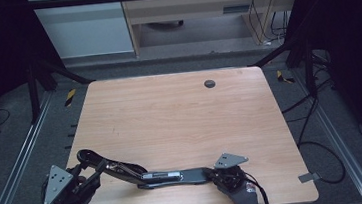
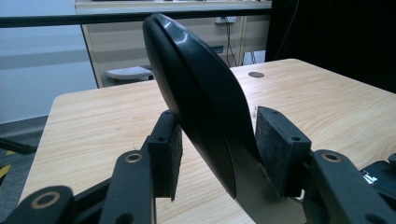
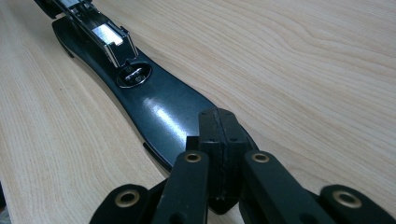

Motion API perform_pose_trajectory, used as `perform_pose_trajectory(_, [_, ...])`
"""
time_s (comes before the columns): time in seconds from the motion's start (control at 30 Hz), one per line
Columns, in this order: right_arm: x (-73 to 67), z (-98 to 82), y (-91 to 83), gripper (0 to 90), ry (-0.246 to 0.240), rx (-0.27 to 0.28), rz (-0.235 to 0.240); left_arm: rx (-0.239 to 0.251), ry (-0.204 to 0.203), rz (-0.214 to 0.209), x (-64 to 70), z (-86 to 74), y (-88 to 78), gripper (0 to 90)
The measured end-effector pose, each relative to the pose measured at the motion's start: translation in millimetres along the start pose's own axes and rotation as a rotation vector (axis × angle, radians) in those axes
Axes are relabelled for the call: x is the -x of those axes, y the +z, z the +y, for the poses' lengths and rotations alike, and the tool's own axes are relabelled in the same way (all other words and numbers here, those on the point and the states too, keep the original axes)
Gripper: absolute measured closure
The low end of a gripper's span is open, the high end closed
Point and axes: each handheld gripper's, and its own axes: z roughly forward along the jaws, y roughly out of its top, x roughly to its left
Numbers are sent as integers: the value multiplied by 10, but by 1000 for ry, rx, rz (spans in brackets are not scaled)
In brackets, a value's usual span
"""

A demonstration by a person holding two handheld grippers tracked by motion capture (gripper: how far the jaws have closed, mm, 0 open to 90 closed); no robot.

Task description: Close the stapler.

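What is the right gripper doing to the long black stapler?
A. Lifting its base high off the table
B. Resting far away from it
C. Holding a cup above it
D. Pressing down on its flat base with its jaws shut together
D: in the right gripper view the right gripper has its two pads closed flat against each other, sitting on the end of the opened stapler base, which lies on the table.

Dim, shadowy edges; soft glare.
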Motion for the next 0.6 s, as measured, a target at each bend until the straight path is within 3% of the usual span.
perform_pose_trajectory(0.6, [-46,23,38,900,-6,1,22,-5,4,-4,79,65,19,534])
